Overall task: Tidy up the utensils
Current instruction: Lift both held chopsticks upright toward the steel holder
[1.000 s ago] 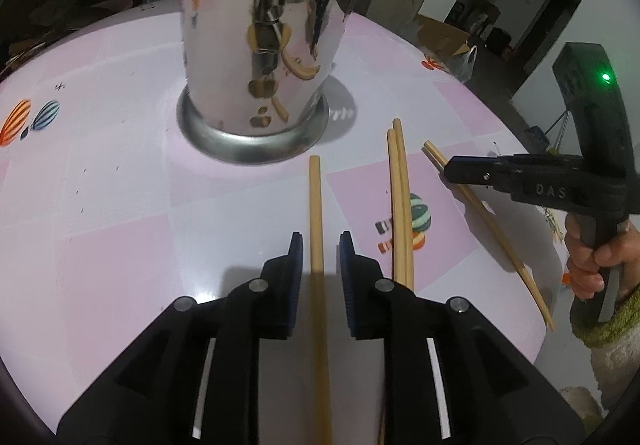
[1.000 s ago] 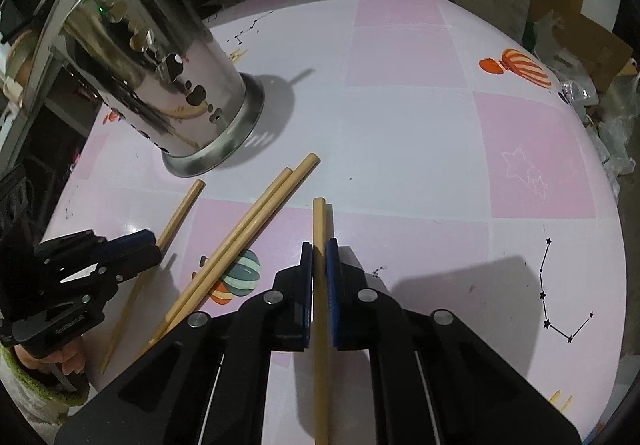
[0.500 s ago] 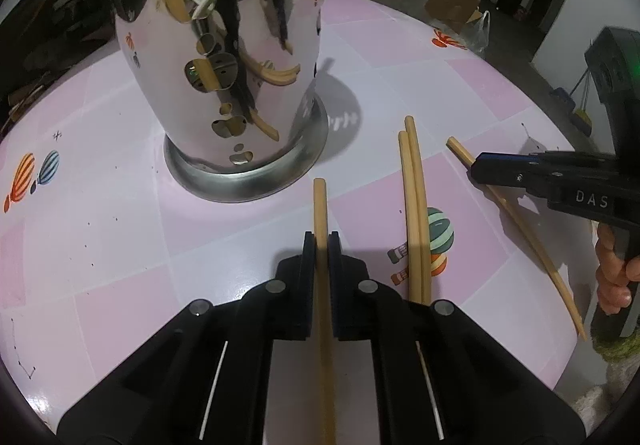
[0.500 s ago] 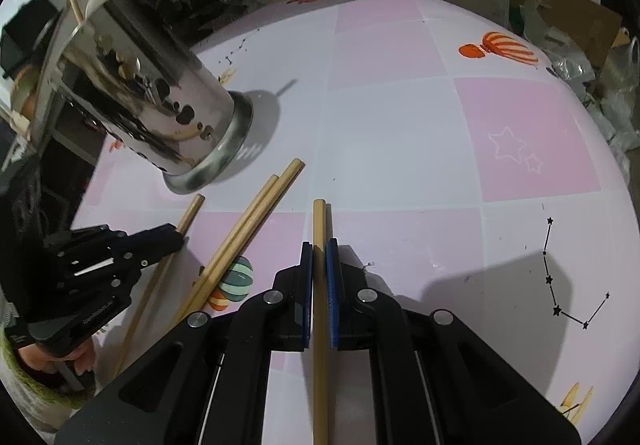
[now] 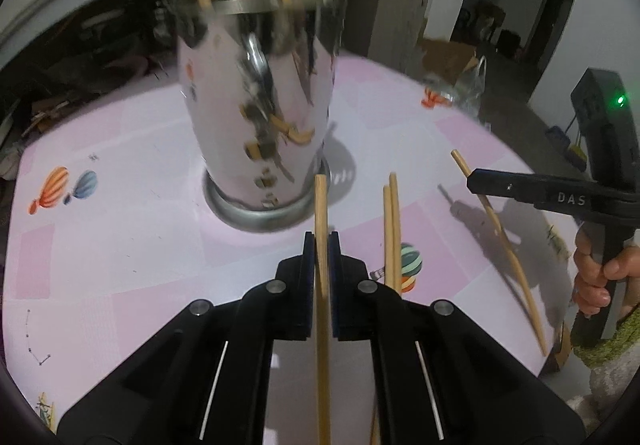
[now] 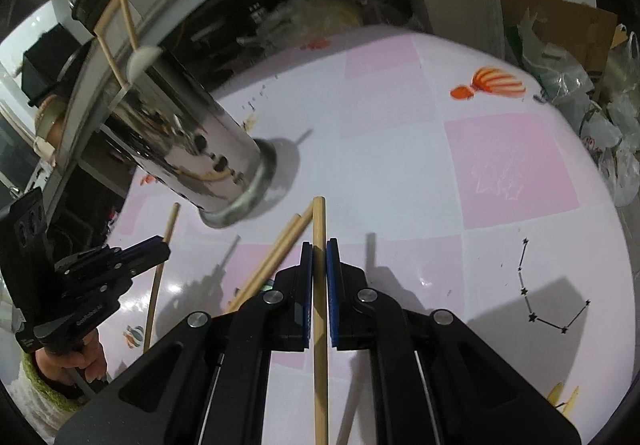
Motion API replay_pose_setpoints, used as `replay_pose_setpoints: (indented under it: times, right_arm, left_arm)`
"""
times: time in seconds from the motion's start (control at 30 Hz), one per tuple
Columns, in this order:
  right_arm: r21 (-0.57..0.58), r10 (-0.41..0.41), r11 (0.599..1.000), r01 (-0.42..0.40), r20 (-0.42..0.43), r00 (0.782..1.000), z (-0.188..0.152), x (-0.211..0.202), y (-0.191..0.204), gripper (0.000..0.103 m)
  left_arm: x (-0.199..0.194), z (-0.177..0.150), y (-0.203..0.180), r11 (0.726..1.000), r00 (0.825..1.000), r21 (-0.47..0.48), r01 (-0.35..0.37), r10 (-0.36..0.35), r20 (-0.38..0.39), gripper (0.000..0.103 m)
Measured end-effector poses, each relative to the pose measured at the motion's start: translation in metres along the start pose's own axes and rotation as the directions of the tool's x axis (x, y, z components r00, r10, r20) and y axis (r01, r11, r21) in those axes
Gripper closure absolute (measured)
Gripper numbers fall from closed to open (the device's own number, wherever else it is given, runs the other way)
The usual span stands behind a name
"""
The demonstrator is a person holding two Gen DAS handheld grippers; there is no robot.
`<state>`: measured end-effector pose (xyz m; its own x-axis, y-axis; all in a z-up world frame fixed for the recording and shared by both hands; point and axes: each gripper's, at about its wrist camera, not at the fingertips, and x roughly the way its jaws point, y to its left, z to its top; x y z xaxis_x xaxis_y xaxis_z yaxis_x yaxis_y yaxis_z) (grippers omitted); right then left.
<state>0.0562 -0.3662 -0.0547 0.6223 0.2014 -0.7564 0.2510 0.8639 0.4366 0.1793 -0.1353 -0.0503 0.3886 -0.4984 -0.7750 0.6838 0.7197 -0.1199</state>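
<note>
One chopstick [image 5: 321, 229] is clamped between the jaws of the left gripper [image 5: 321, 245], its tip pointing toward the foot of the steel holder [image 5: 256, 101]. A second chopstick [image 6: 319, 245] is clamped the same way in the right gripper [image 6: 319, 257]. Both sticks appear lifted clear of the table [image 5: 120, 245], judging by the shadows thrown beneath them. A pair [image 5: 391, 229] lies side by side on the table between the two grippers, across a balloon print [image 5: 410, 265]. Two more sticks already stand in the holder, leaning out over its rim.

The sticks are judged light, stiff and smooth, so they are likely to pivot or slip in a narrow pinch. Each is gripped with a short length ahead of the jaws and a long tail behind; that forward end is what would be steered over the rim. The holder is tall on a narrow flared base and could be tipped by a sideways knock. A hand [image 5: 596, 277] is seen on the right gripper's handle.
</note>
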Motion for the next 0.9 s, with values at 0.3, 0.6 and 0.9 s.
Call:
replay_pose_setpoints:
  times: [0.3, 0.6, 0.9]
  right_arm:
    - [-0.048, 0.021, 0.999, -0.016, 0.104, 0.994, 0.013, -0.043, 0.022, 0.096]
    - [-0.080, 0.029, 0.997, -0.016, 0.163, 0.986, 0.019, -0.067, 0.036, 0.096]
    - [-0.107, 0.016, 0.994, 0.006, 0.202, 0.979, 0.022, -0.082, 0.046, 0.096]
  left_arm:
    - [-0.059, 0.011, 0.010, 0.999, 0.990, -0.034, 0.010, -0.005, 0.140, 0.098]
    - [-0.092, 0.018, 0.014, 0.998, 0.971, -0.053, 0.032, -0.018, 0.240, 0.098]
    - [-0.112, 0.024, 0.009, 0.997, 0.949, -0.047, 0.065, -0.047, 0.312, 0.098]
